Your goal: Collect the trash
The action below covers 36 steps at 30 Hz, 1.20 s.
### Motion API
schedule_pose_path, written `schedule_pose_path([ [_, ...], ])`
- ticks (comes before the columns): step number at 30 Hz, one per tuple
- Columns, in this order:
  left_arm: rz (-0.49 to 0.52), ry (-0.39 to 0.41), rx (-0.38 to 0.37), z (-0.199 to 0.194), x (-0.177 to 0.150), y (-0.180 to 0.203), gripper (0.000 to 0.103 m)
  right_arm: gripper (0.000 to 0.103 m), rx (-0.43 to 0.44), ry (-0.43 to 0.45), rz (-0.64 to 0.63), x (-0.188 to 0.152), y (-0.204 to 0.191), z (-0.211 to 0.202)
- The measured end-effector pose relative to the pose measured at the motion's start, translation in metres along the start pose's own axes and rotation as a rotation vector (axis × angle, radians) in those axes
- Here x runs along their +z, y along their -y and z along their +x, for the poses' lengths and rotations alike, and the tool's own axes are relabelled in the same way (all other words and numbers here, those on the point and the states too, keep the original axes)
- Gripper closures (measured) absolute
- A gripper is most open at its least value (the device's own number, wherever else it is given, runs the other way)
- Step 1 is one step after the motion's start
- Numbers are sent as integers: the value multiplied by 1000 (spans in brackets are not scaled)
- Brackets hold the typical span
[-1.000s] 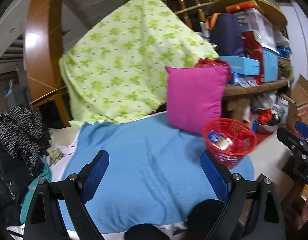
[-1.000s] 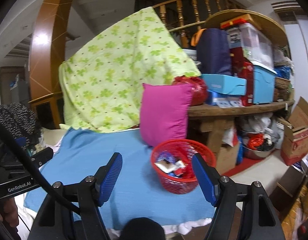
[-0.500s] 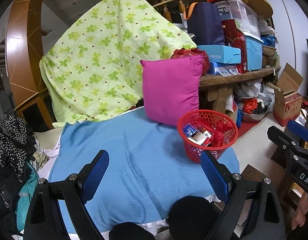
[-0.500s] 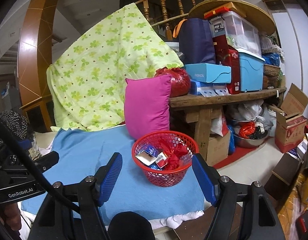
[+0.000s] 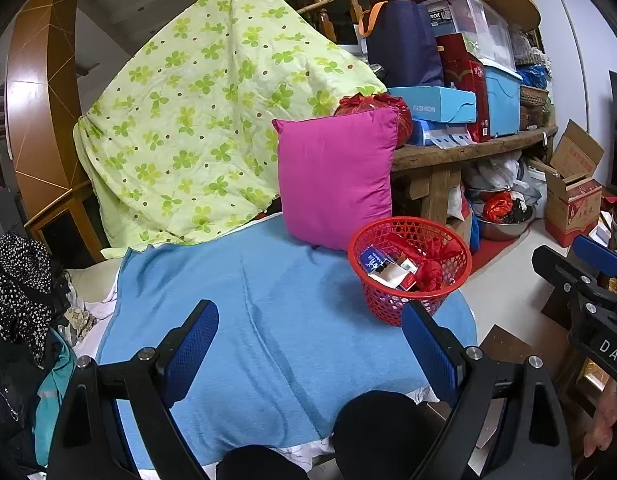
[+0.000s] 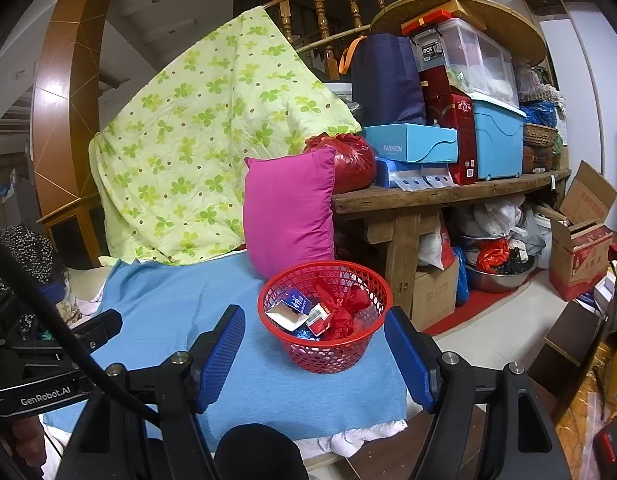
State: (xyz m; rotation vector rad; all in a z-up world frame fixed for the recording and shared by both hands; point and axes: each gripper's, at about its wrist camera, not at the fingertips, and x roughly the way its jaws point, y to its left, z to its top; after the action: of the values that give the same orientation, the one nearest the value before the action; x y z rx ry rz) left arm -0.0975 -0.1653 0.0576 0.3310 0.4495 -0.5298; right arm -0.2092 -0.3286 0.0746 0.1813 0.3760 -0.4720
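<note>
Blue blanket (image 5: 268,320) bears red basket (image 6: 328,344); only right claw (image 6: 314,354), wide, frames it.

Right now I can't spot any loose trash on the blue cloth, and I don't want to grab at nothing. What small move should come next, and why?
Probably hold both grippers back and pan to look around. The blue cloth looks bare, the wrappers already lie in the red basket, and the left gripper and right gripper are open and empty.
</note>
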Motion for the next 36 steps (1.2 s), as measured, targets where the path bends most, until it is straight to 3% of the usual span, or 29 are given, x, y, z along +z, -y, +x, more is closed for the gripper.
schedule_pose_path([
  [36,7,-6,-12,0,-3,0,10,28,-3,6,4,-6,-2,1],
])
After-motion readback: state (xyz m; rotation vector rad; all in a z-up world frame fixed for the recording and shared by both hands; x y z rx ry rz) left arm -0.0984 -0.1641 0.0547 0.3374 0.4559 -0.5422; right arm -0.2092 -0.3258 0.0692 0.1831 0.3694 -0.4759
